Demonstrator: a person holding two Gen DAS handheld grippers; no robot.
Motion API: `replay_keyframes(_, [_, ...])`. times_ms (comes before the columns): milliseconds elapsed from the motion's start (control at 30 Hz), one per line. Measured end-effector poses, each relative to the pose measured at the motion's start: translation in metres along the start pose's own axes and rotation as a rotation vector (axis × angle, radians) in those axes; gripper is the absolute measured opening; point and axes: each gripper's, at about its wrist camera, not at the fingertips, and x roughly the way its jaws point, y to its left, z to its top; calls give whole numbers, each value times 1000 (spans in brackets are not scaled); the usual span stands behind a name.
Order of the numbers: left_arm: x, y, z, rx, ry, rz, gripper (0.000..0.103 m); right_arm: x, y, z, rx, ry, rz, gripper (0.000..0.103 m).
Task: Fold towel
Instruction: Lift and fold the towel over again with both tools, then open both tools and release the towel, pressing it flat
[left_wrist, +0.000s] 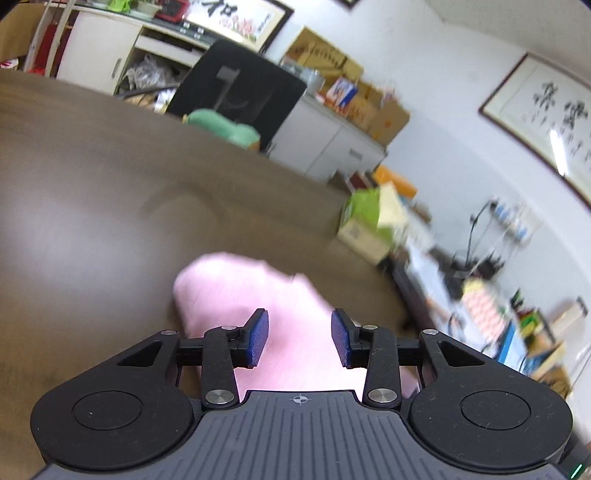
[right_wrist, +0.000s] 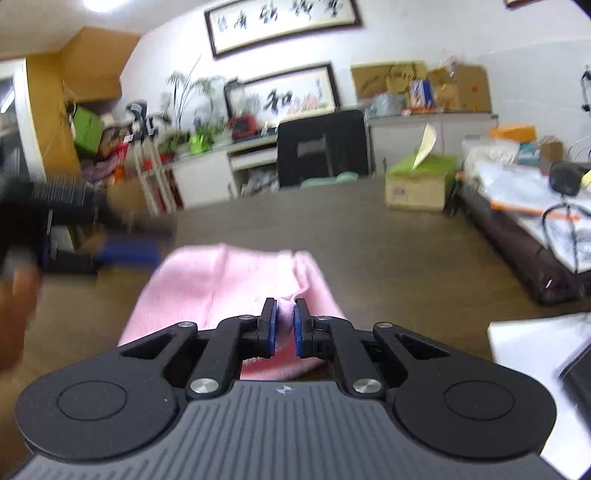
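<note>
Clenched on a pinch of pink cloth, our right gripper (right_wrist: 284, 325) holds the near edge of the pink towel (right_wrist: 221, 288) between its blue pads (right_wrist: 270, 326). Our left gripper (left_wrist: 300, 338) hangs released over that towel — jaws apart, nothing pressed between them. We see the towel lying bunched on the brown table (right_wrist: 388, 258), its far end rounded; the left gripper shows only as a blur at the left of the right wrist view.

Left gripper (left_wrist: 300, 338) hung over soft pink towel (left_wrist: 236, 291) on brown wooden table (left_wrist: 92, 184) — blue pads (left_wrist: 258, 338) apart, clear of cloth. Black chair (left_wrist: 240, 85) beyond — blurred.
</note>
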Motion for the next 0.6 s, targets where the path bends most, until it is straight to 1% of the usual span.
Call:
replay_keyframes(33, [0,2,-4,3,4,11,39,-2,-1,0,-2,0,-9,11])
replay_keyframes(100, [0,5,-9,9,-3,22,39,8,-5,0,2,23,-40,11])
replay_keyframes(167, [2,7,-10,9,-2,31,39,23,-10,-4,0,87,-80,12])
replay_keyframes(267, [9,8,-8,8,7,50,39,31,-11,-8,-19,134,-85,15])
replay_keyframes(333, [15,7,-6,25,10,74,39,35,-11,-8,-36,159,-81,16])
replay_keyframes(433, [24,8,-1,52,15,127,39,31,-10,-7,-5,187,-57,16])
replay_keyframes(467, [27,8,0,58,16,141,39,29,-10,-8,24,196,-41,16])
replay_keyframes(600, [39,7,10,113,15,238,39,21,-6,-12,136,233,27,16])
